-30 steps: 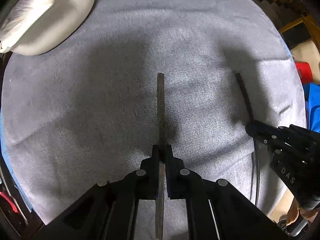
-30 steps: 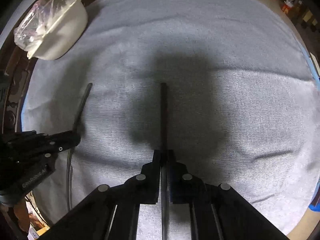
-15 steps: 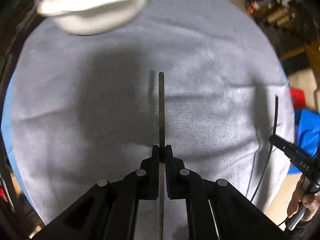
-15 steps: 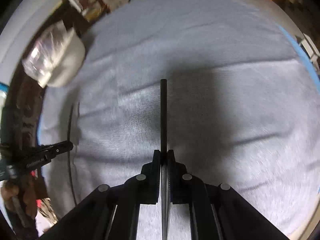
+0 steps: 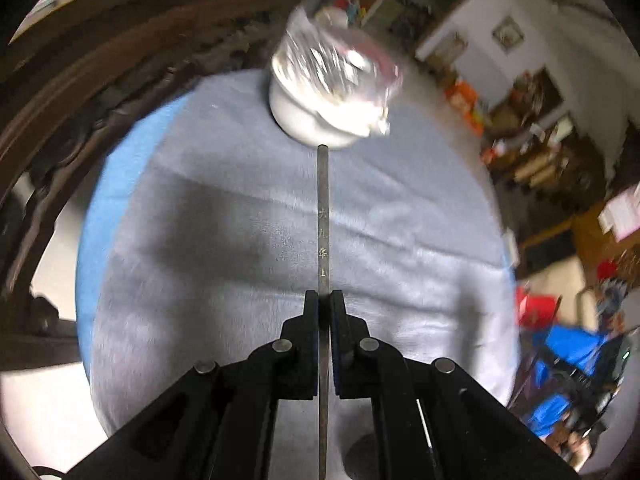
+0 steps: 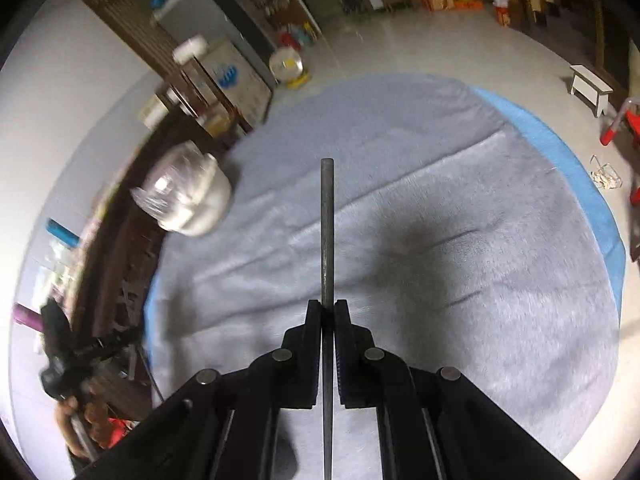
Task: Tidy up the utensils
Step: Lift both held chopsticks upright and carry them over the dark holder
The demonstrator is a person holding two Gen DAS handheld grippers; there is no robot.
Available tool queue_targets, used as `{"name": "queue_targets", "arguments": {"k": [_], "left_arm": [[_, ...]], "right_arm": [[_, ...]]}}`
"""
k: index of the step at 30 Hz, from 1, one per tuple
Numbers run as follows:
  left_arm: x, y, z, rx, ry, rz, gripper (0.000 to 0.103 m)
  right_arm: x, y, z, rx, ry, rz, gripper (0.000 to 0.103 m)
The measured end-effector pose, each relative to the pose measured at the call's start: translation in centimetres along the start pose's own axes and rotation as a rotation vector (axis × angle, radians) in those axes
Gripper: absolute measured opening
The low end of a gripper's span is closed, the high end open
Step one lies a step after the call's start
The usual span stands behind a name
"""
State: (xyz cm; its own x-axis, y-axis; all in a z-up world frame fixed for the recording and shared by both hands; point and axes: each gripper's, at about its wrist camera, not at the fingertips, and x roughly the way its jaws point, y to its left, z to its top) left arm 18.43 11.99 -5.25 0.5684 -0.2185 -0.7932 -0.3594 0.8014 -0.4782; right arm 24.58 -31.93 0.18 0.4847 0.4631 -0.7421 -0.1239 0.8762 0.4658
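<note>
The left gripper (image 5: 324, 300) pinches a chopstick (image 5: 323, 216), its fingers (image 5: 310, 312) pressed on the shaft from both sides. The stick is thin, dark and straight, with small pale characters printed along it just past the fingertips. It runs lengthwise between the fingers, back under the gripper body and forward well beyond the tips, clear of the tabletop (image 5: 200, 240). Its blunt far end points at a white bowl (image 5: 316, 120) covered with crinkled clear film; whether it touches the bowl cannot be told.

The right gripper (image 6: 328, 308) likewise pinches a second chopstick (image 6: 327, 232), fingers (image 6: 313, 316) pressed tight on it. This one is plain, dark and round-ended. It lies along the gripper's midline, long axis straight ahead, its far end above the grey cloth (image 6: 460, 280). The same bowl (image 6: 192, 200) stands far to the left of it, near the cloth's edge.
</note>
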Motion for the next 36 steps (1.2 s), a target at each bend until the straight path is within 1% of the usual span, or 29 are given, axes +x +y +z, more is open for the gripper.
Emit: {"name": "queue_targets", "arguments": {"k": [4, 5, 8, 12, 13, 15, 17, 19, 20, 23, 24, 26, 29, 36], "left_arm": [[-4.0, 1.2, -2.2, -0.071, -0.092, -0.068, 0.005], [-5.2, 1.4, -2.8, -0.087, -0.128, -0.077, 0.005], [-8.1, 0.6, -4.5, -0.1, -0.218, -0.135, 0.005], [-10.8, -2.2, -6.8, -0.045, -0.329, -0.197, 0.005], [-11.5, -3.3, -7.6, -0.017, -0.382, -0.198, 0.005], [-12.2, -5.1, -9.2, 0.034, -0.463, -0.214, 0.005], [-12.0, -6.7, -10.8, 0.079, -0.534, -0.202, 0.005], [-11.3, -8.2, -12.0, 0.132, -0.57, -0.182, 0.005], [-10.7, -9.0, -12.7, 0.168, -0.592, -0.154, 0.005], [-9.1, -10.2, -13.8, 0.23, -0.596, -0.118, 0.005], [-8.6, -10.4, -14.2, 0.25, -0.612, -0.093, 0.005], [-7.6, -10.5, -14.9, 0.288, -0.612, -0.065, 0.005], [-6.7, -10.3, -15.5, 0.306, -0.605, -0.042, 0.005], [-5.5, -10.1, -16.9, 0.334, -0.568, -0.025, 0.005]], "right_arm": [[-3.4, 0.9, -1.6, 0.028, -0.083, 0.07, 0.007], [-4.3, 1.4, -2.2, 0.033, -0.117, 0.094, 0.007], [-5.9, 2.9, -3.4, 0.039, -0.191, 0.133, 0.007], [-7.1, 5.2, -5.2, 0.015, -0.284, 0.174, 0.007], [-7.4, 5.6, -5.7, 0.005, -0.315, 0.192, 0.007], [-7.6, 6.7, -6.8, -0.016, -0.361, 0.188, 0.007], [-7.3, 7.2, -7.5, -0.018, -0.383, 0.203, 0.007], [-6.8, 7.8, -8.2, -0.04, -0.402, 0.174, 0.007], [-6.4, 8.1, -8.5, -0.059, -0.41, 0.159, 0.007], [-5.2, 8.6, -9.4, -0.1, -0.411, 0.135, 0.007], [-4.9, 8.6, -9.7, -0.115, -0.411, 0.127, 0.007], [-4.4, 8.6, -10.0, -0.132, -0.409, 0.12, 0.007], [-3.9, 8.5, -10.4, -0.156, -0.404, 0.113, 0.007], [-3.4, 8.7, -11.5, -0.198, -0.378, 0.105, 0.007]]}}
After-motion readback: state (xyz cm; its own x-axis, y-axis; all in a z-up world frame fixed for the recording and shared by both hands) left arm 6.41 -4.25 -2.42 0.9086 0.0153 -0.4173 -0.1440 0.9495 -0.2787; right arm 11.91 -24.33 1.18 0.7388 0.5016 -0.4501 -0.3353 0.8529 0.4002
